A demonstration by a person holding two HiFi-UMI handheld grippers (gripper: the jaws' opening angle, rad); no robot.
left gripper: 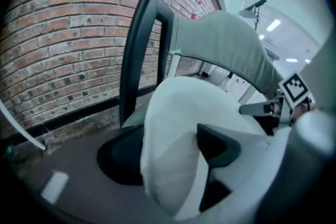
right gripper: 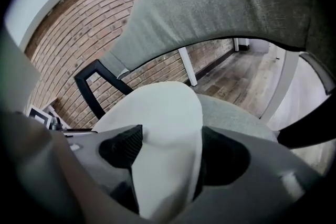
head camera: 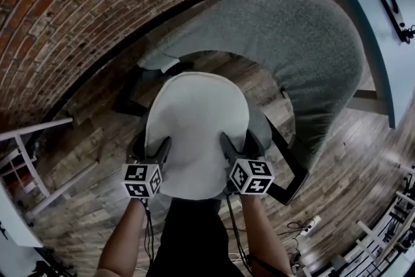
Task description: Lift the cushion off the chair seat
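Note:
A white cushion [head camera: 194,126] lies on the grey chair seat [head camera: 259,121], in front of the grey backrest [head camera: 305,42]. My left gripper [head camera: 150,151] is at the cushion's near left edge and my right gripper [head camera: 240,143] at its near right edge. Both stand wide open. In the left gripper view the cushion [left gripper: 173,128] bulges between the jaws of the left gripper [left gripper: 168,157], one jaw above it and one below. In the right gripper view the cushion's edge [right gripper: 163,113] runs between the dark pads of the right gripper [right gripper: 173,155], over the seat [right gripper: 231,113]. Neither pair of pads squeezes it.
A black armrest loop [left gripper: 136,50] rises at the seat's left side, and another [head camera: 288,168] at the right. A brick wall [head camera: 78,3] stands beyond the chair. A pale table [head camera: 363,10] with a black cable [head camera: 389,0] is at the upper right. A white rack [head camera: 26,152] stands on the left.

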